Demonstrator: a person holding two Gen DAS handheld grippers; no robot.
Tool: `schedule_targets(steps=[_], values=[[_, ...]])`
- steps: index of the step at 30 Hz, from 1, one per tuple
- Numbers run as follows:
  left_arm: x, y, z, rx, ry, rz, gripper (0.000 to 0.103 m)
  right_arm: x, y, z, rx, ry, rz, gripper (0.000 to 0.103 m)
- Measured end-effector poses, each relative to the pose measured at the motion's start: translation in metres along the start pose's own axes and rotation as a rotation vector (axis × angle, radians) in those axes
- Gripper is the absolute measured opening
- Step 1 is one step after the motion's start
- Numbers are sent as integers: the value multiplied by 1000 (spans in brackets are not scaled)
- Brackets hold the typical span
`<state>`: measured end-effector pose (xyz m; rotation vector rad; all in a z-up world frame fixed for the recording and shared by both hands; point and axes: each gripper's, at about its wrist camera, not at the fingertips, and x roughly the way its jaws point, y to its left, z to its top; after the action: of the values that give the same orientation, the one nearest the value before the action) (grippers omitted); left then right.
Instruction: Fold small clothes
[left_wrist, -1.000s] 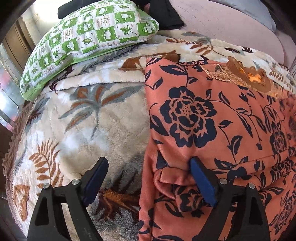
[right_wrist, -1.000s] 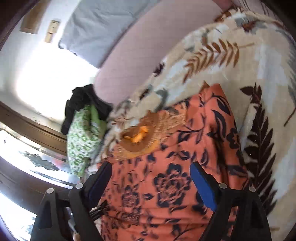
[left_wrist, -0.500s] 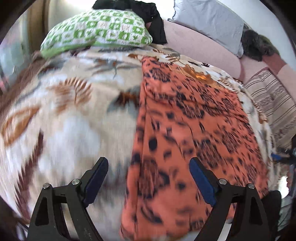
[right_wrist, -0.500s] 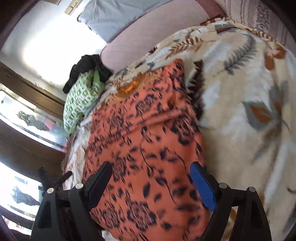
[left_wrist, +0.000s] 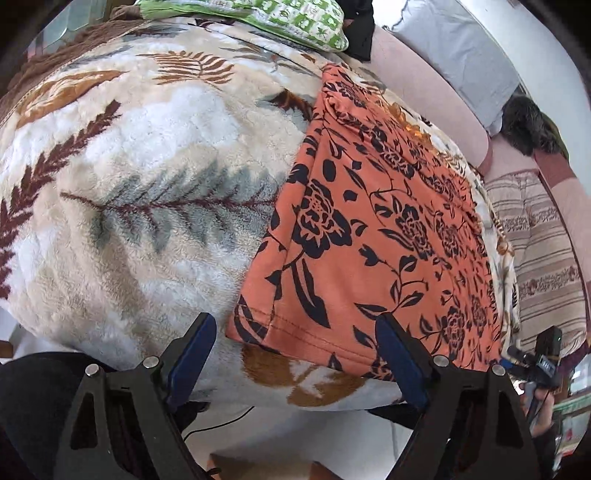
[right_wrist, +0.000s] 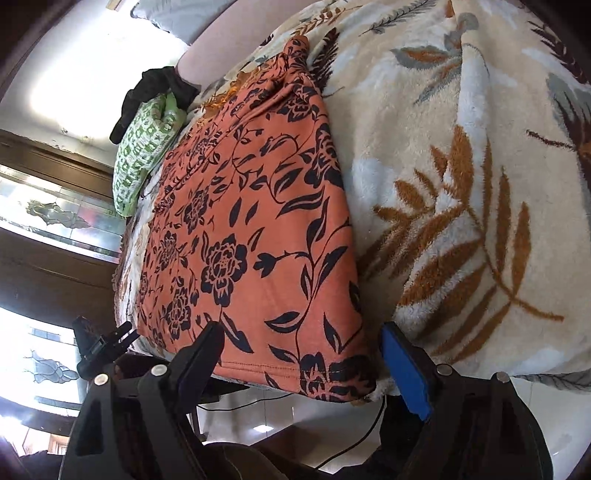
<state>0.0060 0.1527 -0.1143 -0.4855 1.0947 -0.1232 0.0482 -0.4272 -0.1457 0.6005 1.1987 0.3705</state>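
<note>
An orange garment (left_wrist: 369, 236) with a dark floral print lies flat and lengthwise on a fleecy leaf-patterned blanket (left_wrist: 147, 206). Its hem reaches the blanket's near edge. My left gripper (left_wrist: 295, 343) hovers just off that edge, and the hem's left corner sits between its jaws. The jaws are closing, but the pads do not touch the cloth. In the right wrist view the same garment (right_wrist: 251, 229) runs away from me. My right gripper (right_wrist: 303, 343) is open around the hem's right corner without pressing on it.
A green-and-white pillow (left_wrist: 295, 18) and black clothing (left_wrist: 360, 33) lie at the far end by a pink padded backrest (left_wrist: 424, 85). A striped cushion (left_wrist: 546, 258) lies to the right. White floor (left_wrist: 314, 435) with a cable shows below the blanket's edge. Dark wooden panelling (right_wrist: 55, 266) is beside it.
Both grippers have drawn back from the garment's far part to its near hem. The whole length of the cloth and the blanket's edge have come into view. Nothing was gripped.
</note>
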Motion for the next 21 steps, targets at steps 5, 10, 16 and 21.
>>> schedule_targets(steps=[5, 10, 16, 21], values=[[8, 0, -3, 9, 16, 6, 87, -1, -1, -2, 5, 4, 19, 82], [-5, -1, 6, 11, -70, -4, 75, 3, -2, -2, 12, 19, 9, 65], [20, -5, 7, 76, 15, 98, 46, 11, 2, 0, -3, 48, 2, 67], [10, -3, 10, 49, 24, 14, 12, 14, 4, -3, -6, 75, 11, 13]])
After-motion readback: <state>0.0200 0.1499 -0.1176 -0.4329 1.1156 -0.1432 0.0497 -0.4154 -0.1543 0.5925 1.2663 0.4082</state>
